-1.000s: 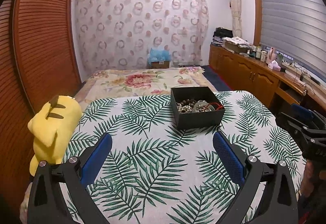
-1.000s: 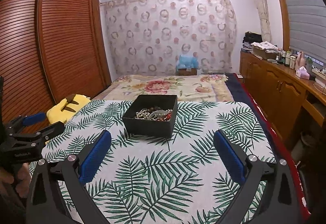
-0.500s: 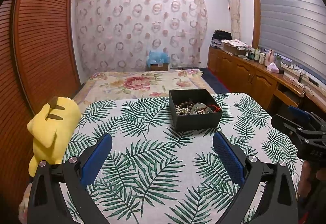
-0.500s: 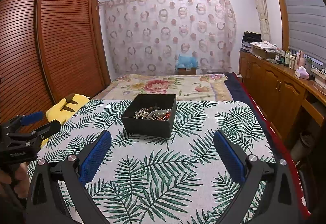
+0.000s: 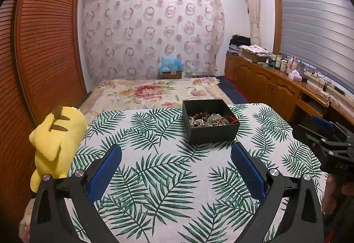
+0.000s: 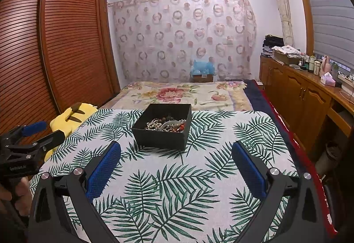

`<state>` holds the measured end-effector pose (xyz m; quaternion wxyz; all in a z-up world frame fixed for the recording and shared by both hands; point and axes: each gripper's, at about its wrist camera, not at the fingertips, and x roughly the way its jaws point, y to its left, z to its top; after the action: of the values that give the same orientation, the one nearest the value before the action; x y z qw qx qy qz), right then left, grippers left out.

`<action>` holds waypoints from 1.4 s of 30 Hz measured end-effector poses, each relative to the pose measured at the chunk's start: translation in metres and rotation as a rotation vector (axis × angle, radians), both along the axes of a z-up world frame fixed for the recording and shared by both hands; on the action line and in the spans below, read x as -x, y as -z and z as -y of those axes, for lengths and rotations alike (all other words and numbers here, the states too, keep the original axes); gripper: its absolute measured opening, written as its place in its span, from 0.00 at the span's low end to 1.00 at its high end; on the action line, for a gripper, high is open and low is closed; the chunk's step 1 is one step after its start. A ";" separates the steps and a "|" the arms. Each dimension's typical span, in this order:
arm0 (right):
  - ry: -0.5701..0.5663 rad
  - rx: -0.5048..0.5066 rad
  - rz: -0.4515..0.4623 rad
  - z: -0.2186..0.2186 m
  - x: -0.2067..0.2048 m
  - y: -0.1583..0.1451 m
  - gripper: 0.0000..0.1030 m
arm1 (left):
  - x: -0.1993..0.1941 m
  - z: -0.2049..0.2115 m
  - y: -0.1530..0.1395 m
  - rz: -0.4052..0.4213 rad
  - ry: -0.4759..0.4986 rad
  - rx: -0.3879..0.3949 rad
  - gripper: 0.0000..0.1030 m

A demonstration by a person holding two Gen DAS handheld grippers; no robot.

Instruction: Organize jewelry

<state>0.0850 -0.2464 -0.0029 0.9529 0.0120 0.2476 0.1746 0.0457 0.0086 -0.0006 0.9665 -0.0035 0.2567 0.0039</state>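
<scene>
A black open box (image 5: 211,132) (image 6: 162,138) stands near the far edge of a table with a palm-leaf cloth (image 5: 154,176) (image 6: 177,187). Inside lies a tangle of jewelry (image 5: 210,120) (image 6: 167,125): pearl strands, dark beads, a pale bangle, a red cord. My left gripper (image 5: 176,154) hovers open over the cloth, short of the box, nothing between its blue pads. My right gripper (image 6: 176,150) is open too, just short of the box's near wall. Each gripper shows at the side of the other's view (image 5: 327,139) (image 6: 28,139).
A yellow plush toy (image 5: 55,141) (image 6: 73,114) lies at the table's left edge. Beyond the table is a bed with a floral blanket (image 5: 154,92). A slatted wooden wardrobe (image 6: 44,44) fills the left; wooden cabinets with clutter (image 6: 309,88) run along the right.
Both grippers have drifted slightly; the box sits a little farther in the left view and a little nearer in the right view. Both stay open and nothing was grasped.
</scene>
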 end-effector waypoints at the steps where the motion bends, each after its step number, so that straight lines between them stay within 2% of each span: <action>1: 0.000 0.000 0.000 0.000 0.000 0.000 0.98 | 0.000 0.000 0.000 0.000 0.000 0.000 0.93; 42: 0.002 0.001 0.006 0.001 -0.002 0.000 0.98 | -0.001 0.003 0.002 -0.006 0.005 0.002 0.93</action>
<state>0.0866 -0.2471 -0.0025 0.9538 0.0112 0.2450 0.1733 0.0469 0.0053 -0.0027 0.9657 -0.0037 0.2597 0.0013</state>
